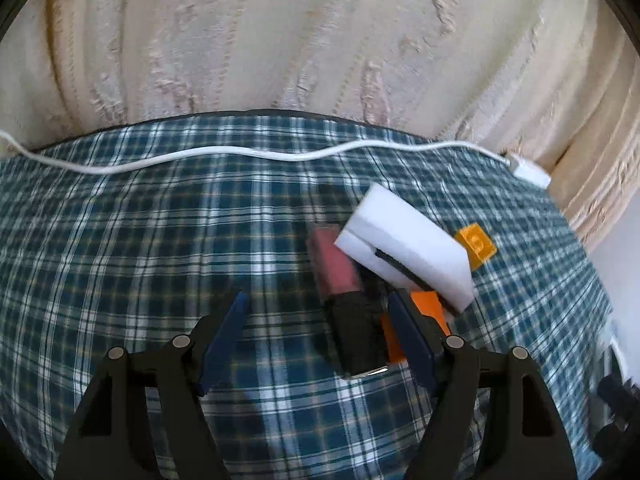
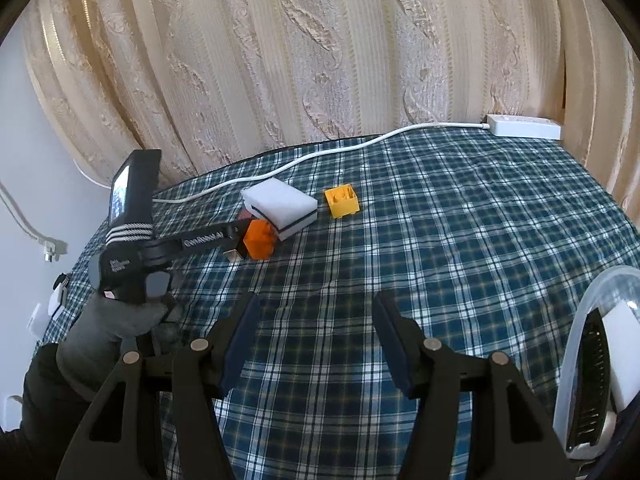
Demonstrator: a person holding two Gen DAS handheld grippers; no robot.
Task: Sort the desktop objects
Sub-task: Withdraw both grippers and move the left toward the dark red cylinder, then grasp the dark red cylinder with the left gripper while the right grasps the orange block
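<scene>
In the left wrist view my left gripper (image 1: pixel 318 300) is open wide over the plaid cloth. A pink tube with a black cap (image 1: pixel 340 280) lies between its jaws, close to the right finger, and neither pad presses on it. A white sponge with a dark stripe (image 1: pixel 404 248) rests partly on the tube's far end. An orange block (image 1: pixel 430 308) sits behind the right finger, and a yellow block (image 1: pixel 476 246) lies beyond the sponge. My right gripper (image 2: pixel 316 304) is open and empty, well short of the sponge (image 2: pixel 280 208), orange block (image 2: pixel 260 244) and yellow block (image 2: pixel 342 200).
A gloved hand (image 2: pixel 112 320) holds the left gripper (image 2: pixel 234 242) at the left. A clear plastic container (image 2: pixel 588 312) with white and black items stands at the right edge. A white cable (image 2: pixel 320 154) runs along the back to a power strip (image 2: pixel 524 126). Curtains hang behind.
</scene>
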